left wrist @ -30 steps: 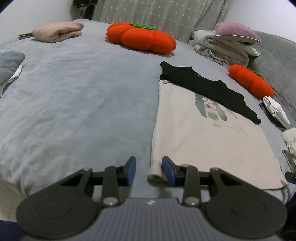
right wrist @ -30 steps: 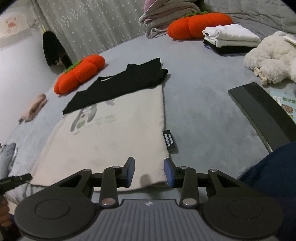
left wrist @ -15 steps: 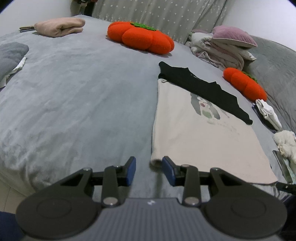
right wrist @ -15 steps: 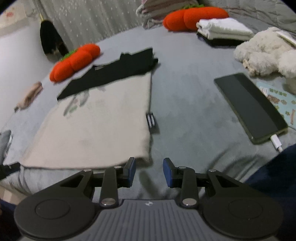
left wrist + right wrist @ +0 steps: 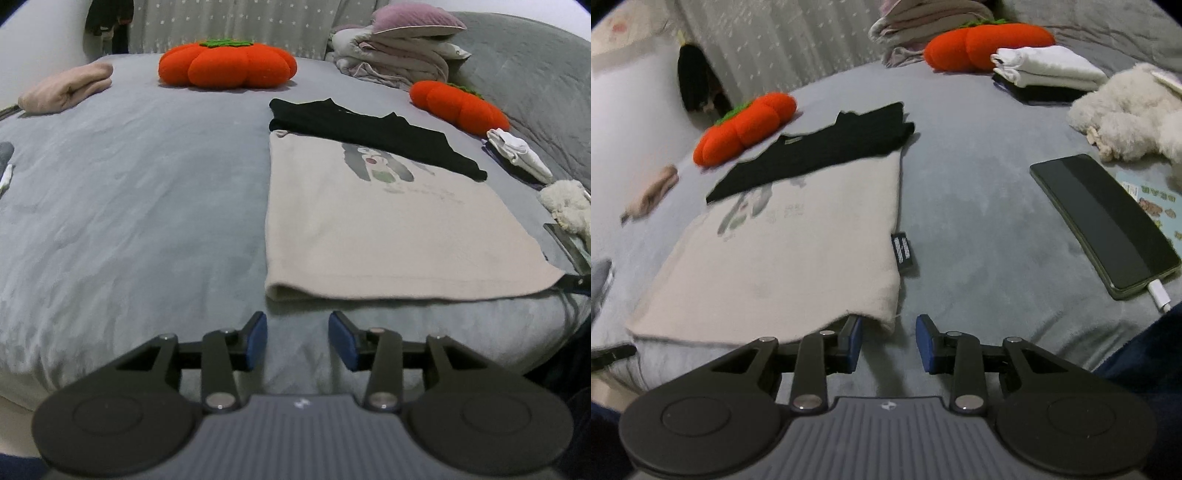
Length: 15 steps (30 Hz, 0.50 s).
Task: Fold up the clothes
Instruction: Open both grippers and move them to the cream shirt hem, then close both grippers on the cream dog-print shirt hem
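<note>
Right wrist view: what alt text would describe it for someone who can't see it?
An open right gripper sits at the near corner of a beige T-shirt with black sleeves, spread on a grey bed. A phone lies to the right.

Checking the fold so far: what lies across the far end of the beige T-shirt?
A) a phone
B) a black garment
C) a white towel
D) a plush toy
B: a black garment lies spread across the far end of the beige T-shirt, covering its top edge.
</note>
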Tool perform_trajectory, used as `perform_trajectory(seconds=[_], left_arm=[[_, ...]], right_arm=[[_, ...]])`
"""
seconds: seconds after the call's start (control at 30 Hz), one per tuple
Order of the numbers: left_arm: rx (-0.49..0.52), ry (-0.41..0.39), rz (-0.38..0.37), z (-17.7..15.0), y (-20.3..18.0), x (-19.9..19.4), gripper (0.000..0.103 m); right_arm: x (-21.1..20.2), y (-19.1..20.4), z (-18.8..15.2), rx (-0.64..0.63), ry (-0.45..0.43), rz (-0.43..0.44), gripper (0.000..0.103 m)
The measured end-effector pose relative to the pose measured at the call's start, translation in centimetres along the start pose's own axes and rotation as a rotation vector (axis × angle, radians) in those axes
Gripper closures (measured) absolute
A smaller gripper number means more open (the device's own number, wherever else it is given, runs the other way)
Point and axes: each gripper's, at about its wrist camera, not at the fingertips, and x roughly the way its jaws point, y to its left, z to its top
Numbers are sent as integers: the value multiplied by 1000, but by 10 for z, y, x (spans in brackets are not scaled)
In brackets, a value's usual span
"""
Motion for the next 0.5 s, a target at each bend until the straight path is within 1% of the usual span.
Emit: perform_trajectory(seconds=[0.07,0.23,0.27,0.33,0.4,0.5], left_arm=[[8,-9,11,2,-1,2,64],[17,-20,32,7,-4,9,66],[17,-19,37,8,-4,11,68],[15,-17,49,10,-4,13,73],[2,-18,56,11,-1,14,81],[-46,-19,52,13,7,14,91]], right_arm=[[1,-3,3,41,-21,10,77],[2,-5,6,77,-34,29,89],[3,-5,6,82,-34,38,91],[3,-7,5,96,-33,53,92],[4,-8,4,113,-30,64,92],[7,-8,2,141,-7,82,90]])
